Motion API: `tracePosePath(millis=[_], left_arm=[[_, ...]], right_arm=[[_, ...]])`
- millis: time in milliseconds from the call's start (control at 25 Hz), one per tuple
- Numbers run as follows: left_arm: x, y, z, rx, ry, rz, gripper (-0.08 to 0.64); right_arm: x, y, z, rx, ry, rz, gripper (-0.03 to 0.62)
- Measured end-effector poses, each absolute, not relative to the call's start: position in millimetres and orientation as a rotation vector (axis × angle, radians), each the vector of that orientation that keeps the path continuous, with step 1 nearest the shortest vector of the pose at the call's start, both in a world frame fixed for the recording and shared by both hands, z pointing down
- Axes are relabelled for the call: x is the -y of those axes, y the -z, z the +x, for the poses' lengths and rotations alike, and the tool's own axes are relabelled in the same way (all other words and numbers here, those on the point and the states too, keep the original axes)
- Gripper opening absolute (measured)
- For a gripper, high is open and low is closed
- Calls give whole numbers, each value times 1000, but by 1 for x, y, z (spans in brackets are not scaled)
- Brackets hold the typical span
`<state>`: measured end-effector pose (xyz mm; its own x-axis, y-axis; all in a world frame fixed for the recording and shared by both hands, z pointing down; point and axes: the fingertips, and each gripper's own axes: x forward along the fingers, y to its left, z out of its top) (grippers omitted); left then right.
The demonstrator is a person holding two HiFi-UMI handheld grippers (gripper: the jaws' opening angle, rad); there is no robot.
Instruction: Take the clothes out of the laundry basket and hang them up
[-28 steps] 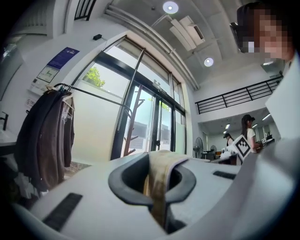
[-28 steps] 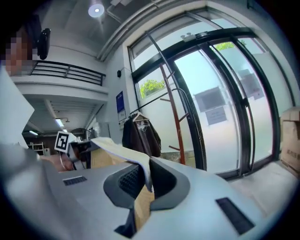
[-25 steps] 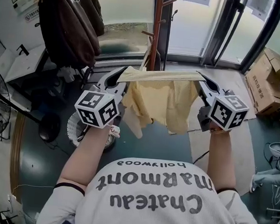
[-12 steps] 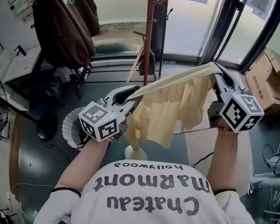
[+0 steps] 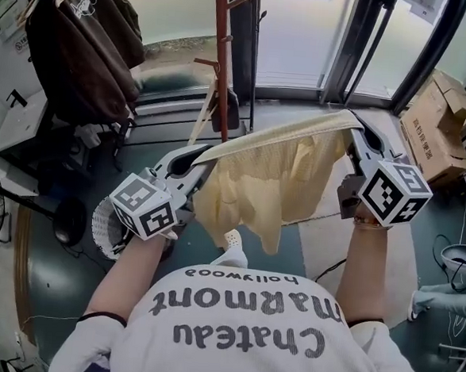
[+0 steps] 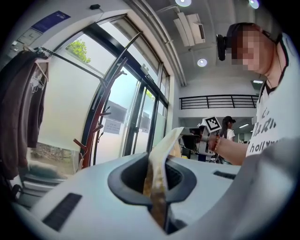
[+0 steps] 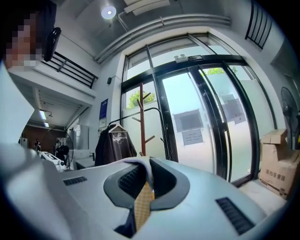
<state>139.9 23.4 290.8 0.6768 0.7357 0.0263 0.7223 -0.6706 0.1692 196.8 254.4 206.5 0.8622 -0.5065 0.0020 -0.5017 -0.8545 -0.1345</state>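
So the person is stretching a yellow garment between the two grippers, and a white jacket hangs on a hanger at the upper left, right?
Not quite: the hanging jacket is dark brown, not white, as the head view shows. The rest holds: the yellow garment is stretched between the left gripper, whose jaws have just closed further on it, and the right gripper.

**A big work room, like an office hall**

A tall wooden coat stand (image 5: 220,61) stands by big glass doors (image 5: 299,35). Right of the stand sit cardboard boxes (image 5: 441,116). Left of it, a dark jacket (image 5: 79,51) hangs on a rail.
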Motion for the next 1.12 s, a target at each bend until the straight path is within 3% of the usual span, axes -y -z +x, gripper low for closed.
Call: tracePosePath(millis=[400,1120], left_arm=[[-9,-267,230,-1143,-89,2766,23],[9,-185,368,-880,180,2906,14]], right_arm=[[-244,-220,298,-851,64,-2821,31],[-197,-156,496,-1308,-94,-2640,31]])
